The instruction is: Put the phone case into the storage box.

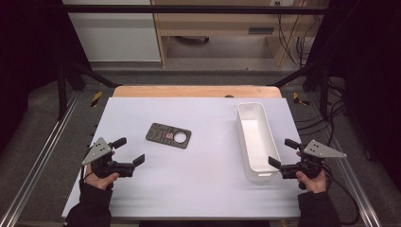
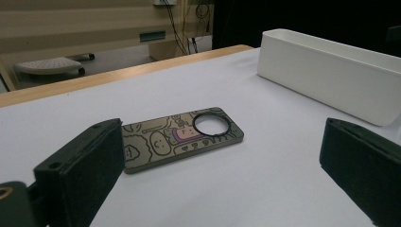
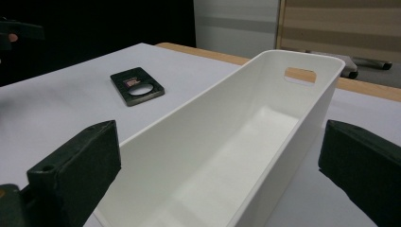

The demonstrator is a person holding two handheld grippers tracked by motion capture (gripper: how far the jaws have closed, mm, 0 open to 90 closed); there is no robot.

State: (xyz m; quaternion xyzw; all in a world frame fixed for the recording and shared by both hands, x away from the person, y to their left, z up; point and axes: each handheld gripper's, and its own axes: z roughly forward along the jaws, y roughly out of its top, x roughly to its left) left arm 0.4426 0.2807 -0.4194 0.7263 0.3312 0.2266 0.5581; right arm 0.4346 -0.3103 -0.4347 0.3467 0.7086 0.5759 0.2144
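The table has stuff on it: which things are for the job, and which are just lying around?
For the job:
- flat dark card with a round hole, lying ahead of the open left tool
- long white bin, empty, in front of the open right tool

Just lying about:
- cables on the floor behind the table

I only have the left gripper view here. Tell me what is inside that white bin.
Observer: Nothing; the right gripper view looks into the white bin and it is bare.
Operator: Report where the right gripper is.
Observer: The right gripper sits at the bin's near end, jaws open.
Operator: Give me the bin's far wall.
Observer: It has a handle slot cut through it.
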